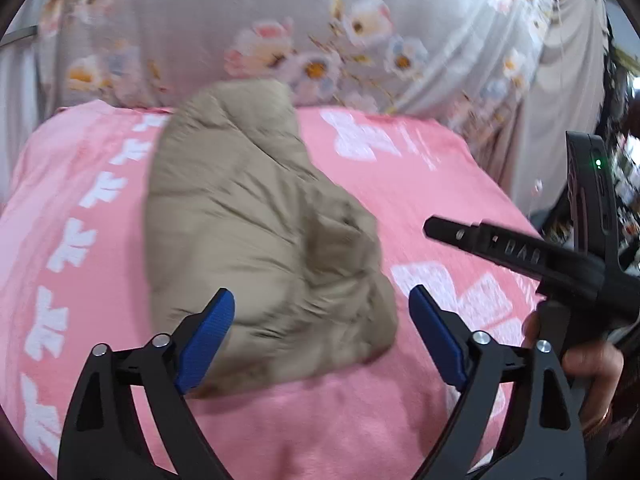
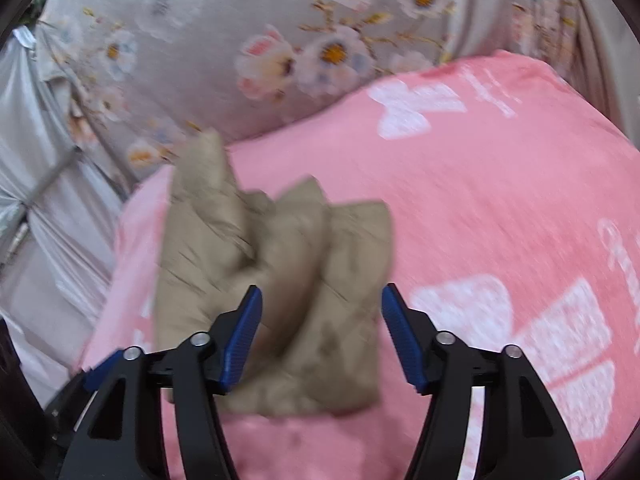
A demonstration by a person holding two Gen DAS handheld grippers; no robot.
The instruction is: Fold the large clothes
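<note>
A tan padded garment (image 1: 256,216) lies bunched and folded on a pink blanket (image 1: 420,184) with white bow prints. My left gripper (image 1: 322,292) hovers at the garment's near end, open, its blue pads standing wide on either side and not pressing the fabric. From the right wrist view the same garment (image 2: 276,264) is a crumpled pile, and my right gripper (image 2: 322,291) is open above its near edge, pads apart from the cloth. One black finger (image 1: 500,246) of the right gripper reaches in from the right of the left wrist view, held by a hand (image 1: 584,360).
A grey floral fabric (image 2: 224,40) rises behind the bed. The pink blanket (image 2: 500,200) spreads wide to the right of the garment. Pale grey cloth (image 2: 52,200) hangs past the bed's left edge. Cluttered dark objects (image 1: 624,184) sit at the far right.
</note>
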